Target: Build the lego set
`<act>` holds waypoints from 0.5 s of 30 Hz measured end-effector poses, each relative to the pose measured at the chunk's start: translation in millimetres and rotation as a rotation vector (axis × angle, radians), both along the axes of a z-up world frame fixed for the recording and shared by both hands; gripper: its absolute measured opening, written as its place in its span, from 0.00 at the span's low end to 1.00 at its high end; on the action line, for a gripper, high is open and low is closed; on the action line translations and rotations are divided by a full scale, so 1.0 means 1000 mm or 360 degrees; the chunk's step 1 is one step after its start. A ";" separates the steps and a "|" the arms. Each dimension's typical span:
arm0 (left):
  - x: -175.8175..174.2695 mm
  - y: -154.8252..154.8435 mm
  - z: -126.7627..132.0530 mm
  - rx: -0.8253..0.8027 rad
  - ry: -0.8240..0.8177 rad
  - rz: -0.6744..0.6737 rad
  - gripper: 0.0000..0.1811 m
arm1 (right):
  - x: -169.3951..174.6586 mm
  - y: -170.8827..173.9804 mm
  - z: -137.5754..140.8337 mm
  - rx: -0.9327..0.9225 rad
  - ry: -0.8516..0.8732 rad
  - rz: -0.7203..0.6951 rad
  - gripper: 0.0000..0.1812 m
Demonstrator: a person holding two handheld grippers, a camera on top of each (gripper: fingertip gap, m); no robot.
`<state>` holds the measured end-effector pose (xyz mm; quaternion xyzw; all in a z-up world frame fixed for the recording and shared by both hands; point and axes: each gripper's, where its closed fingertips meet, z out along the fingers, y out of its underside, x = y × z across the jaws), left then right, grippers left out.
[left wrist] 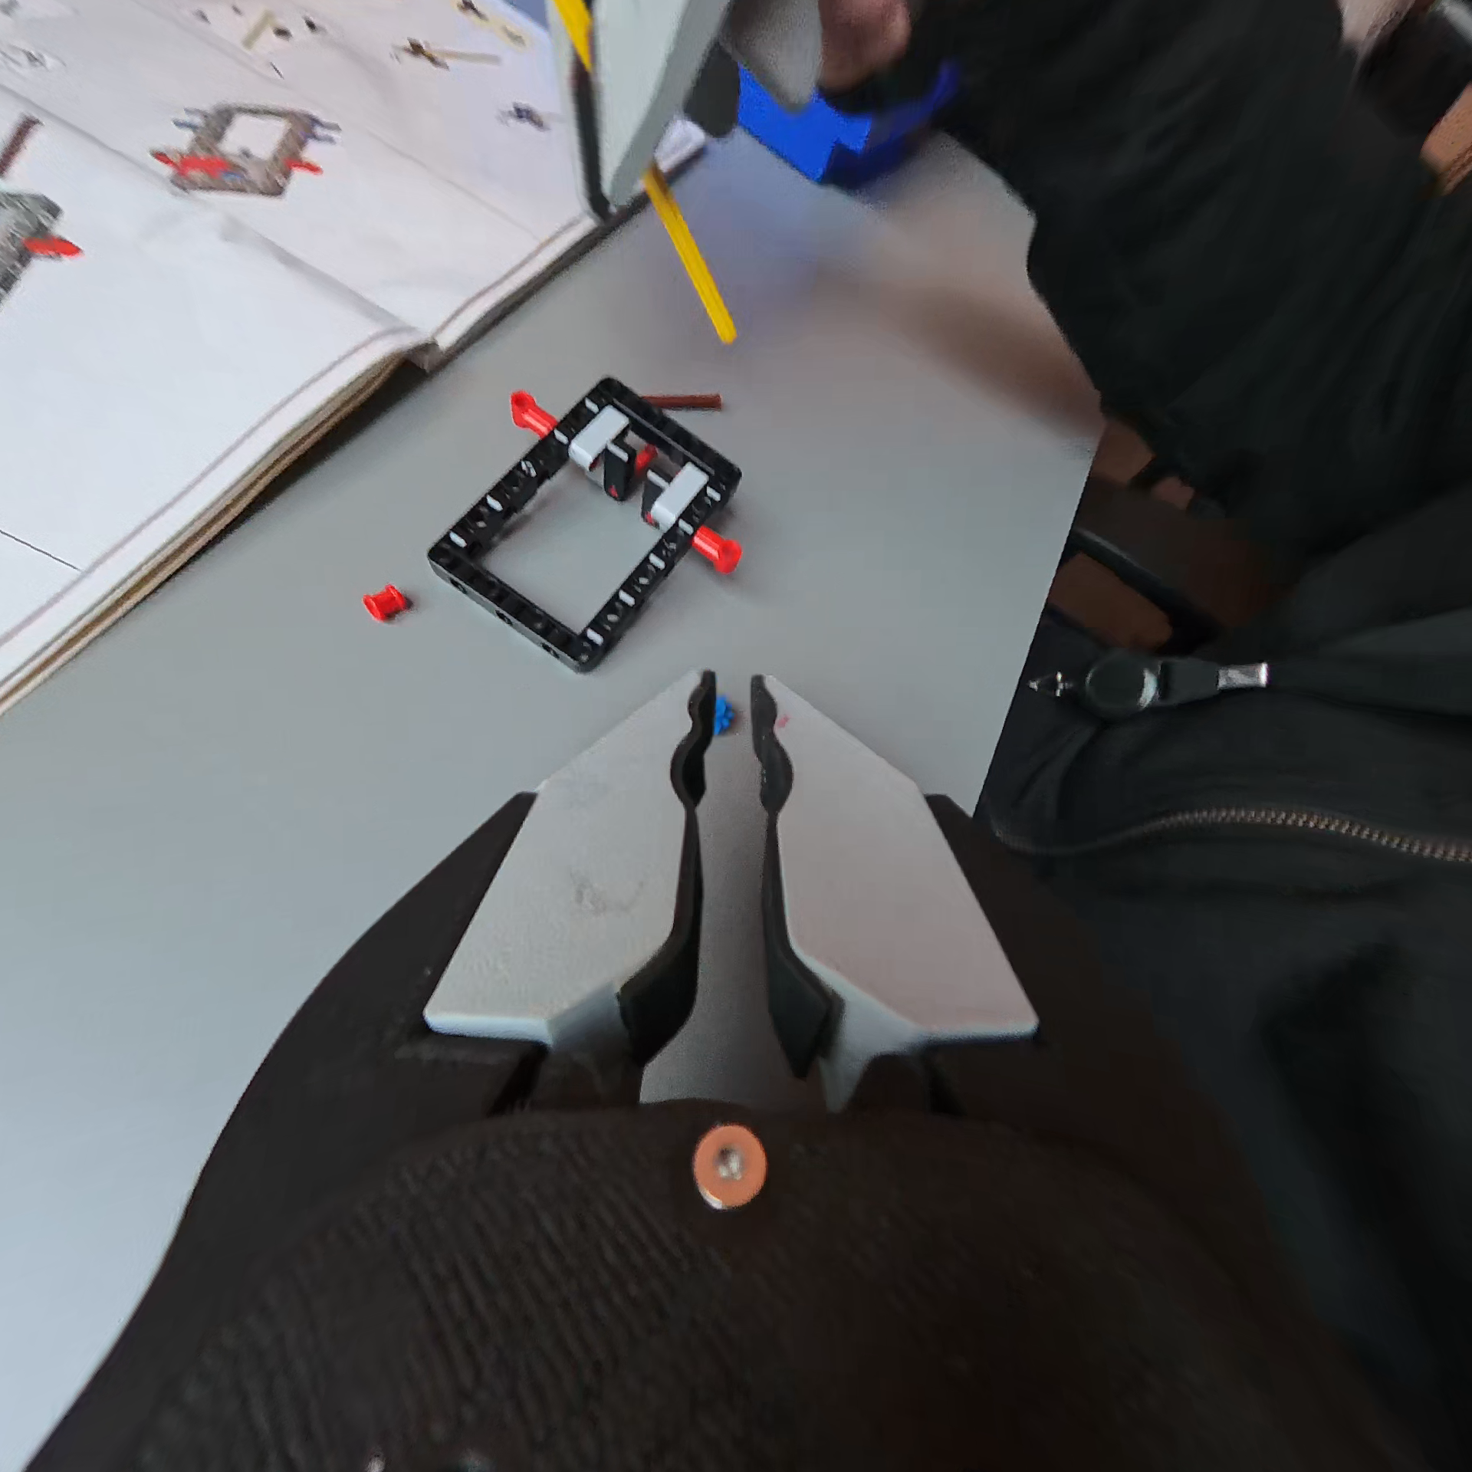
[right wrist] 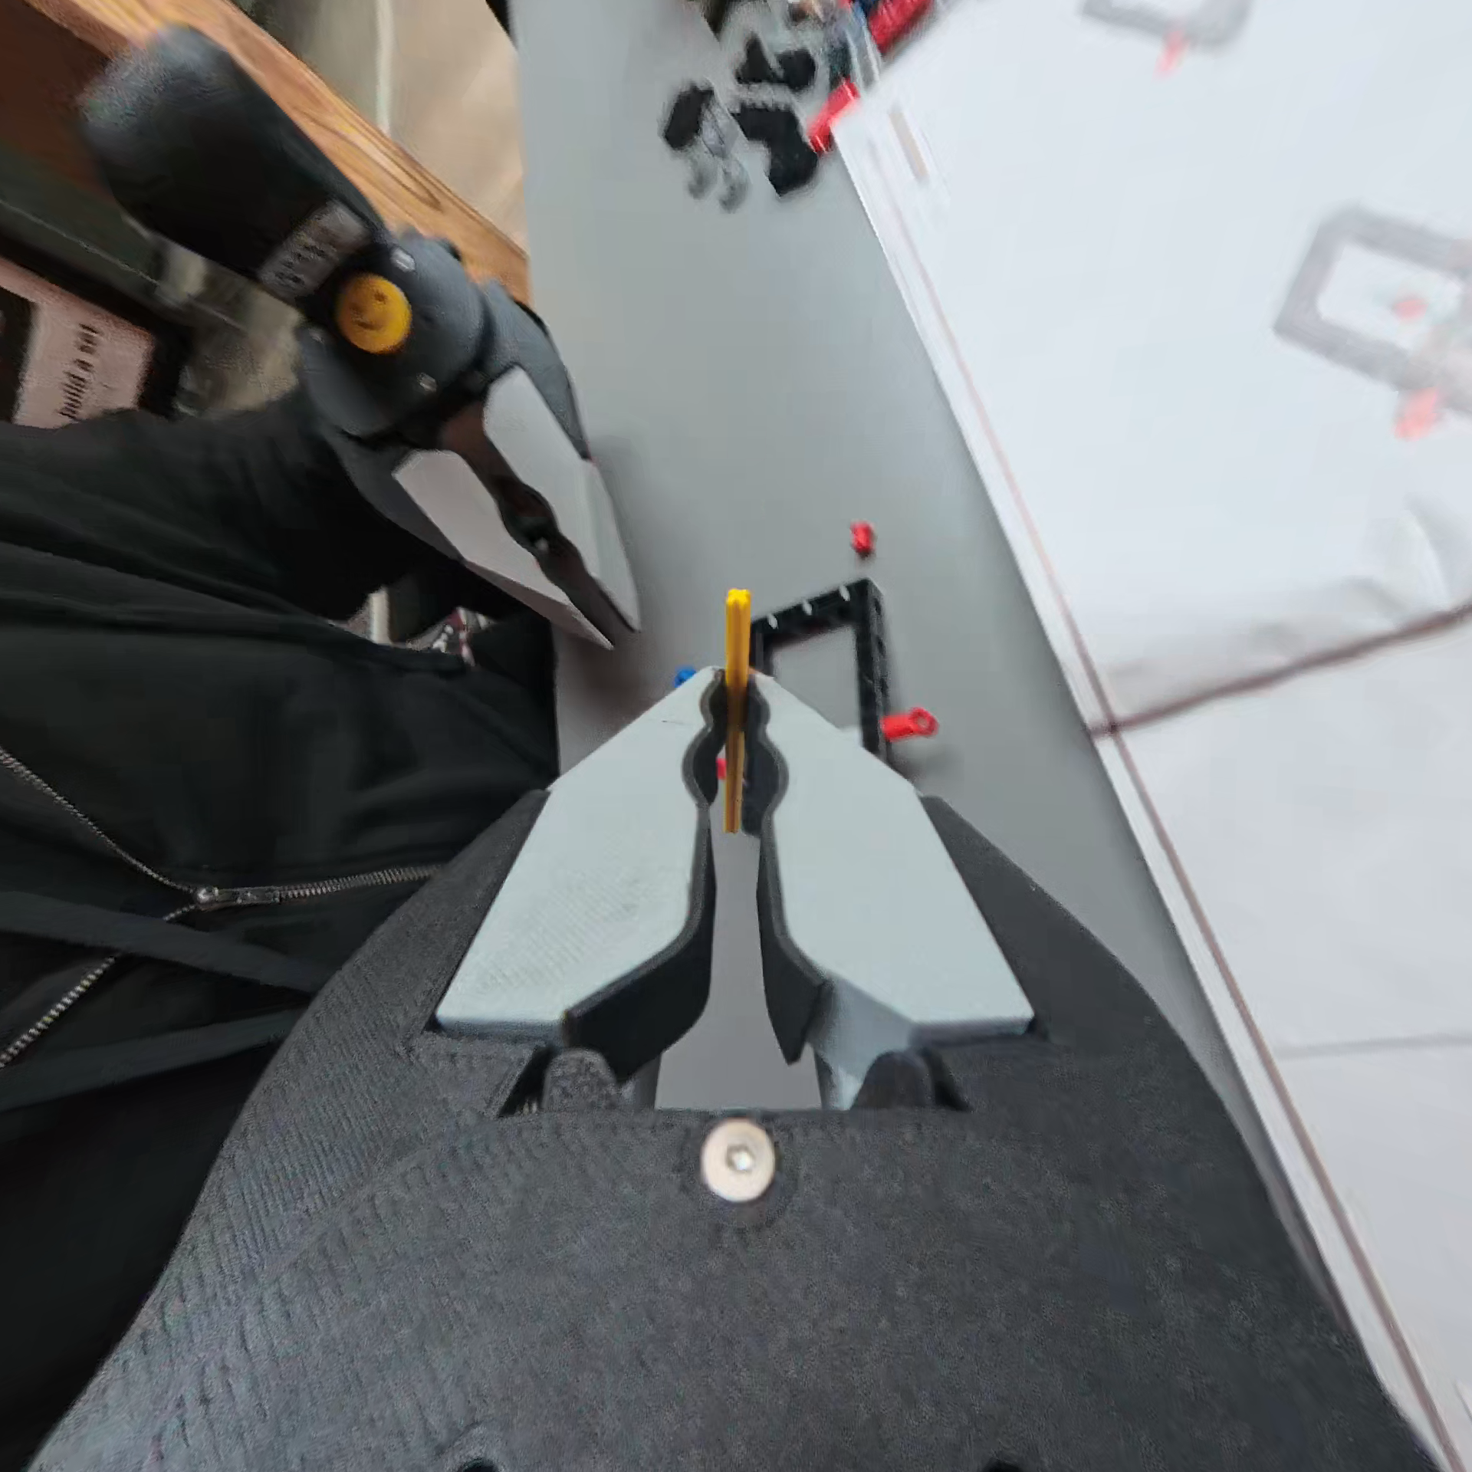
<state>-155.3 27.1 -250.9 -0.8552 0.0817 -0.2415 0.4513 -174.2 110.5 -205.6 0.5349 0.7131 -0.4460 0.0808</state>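
Observation:
A black square Lego frame [left wrist: 510, 494] lies on the grey table, with two grey connectors [left wrist: 597, 434] and red pins [left wrist: 717, 550] at its sides. It also shows in the right wrist view [right wrist: 872, 653]. My right gripper [right wrist: 737, 681] is shut on a thin yellow axle [right wrist: 737, 629] and holds it in the air above the frame's far side; the axle [left wrist: 693, 255] points down. My left gripper [left wrist: 730, 679] hovers near the frame's near corner, its jaws a narrow gap apart and empty. A small blue piece [left wrist: 723, 714] lies on the table below its tips.
An open instruction booklet [left wrist: 199, 279] lies left of the frame. A loose red bush [left wrist: 386, 603] and a brown axle [left wrist: 681, 402] lie beside the frame. A blue box [left wrist: 836, 135] stands at the back. Several loose parts [right wrist: 757, 103] lie farther off. The table edge [left wrist: 1035, 677] and a person's black jacket are close. Spacing between my two grippers at the tips: around 11 centimeters. My left gripper's tips are some 9 centimeters from the loose red bush [left wrist: 386, 603]. My right wrist view [right wrist: 851, 530] looks at it from another angle.

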 end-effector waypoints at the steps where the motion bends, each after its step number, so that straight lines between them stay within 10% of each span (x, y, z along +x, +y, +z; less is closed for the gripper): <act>1: -0.001 0.004 0.006 0.0033 -0.0015 0.0029 0.04 | -0.002 -0.013 0.008 -0.0051 0.0094 0.0004 0.00; 15: 0.013 0.029 0.032 0.0130 -0.0306 -0.0028 0.03 | -0.011 -0.072 0.018 -0.0328 0.0456 -0.0073 0.00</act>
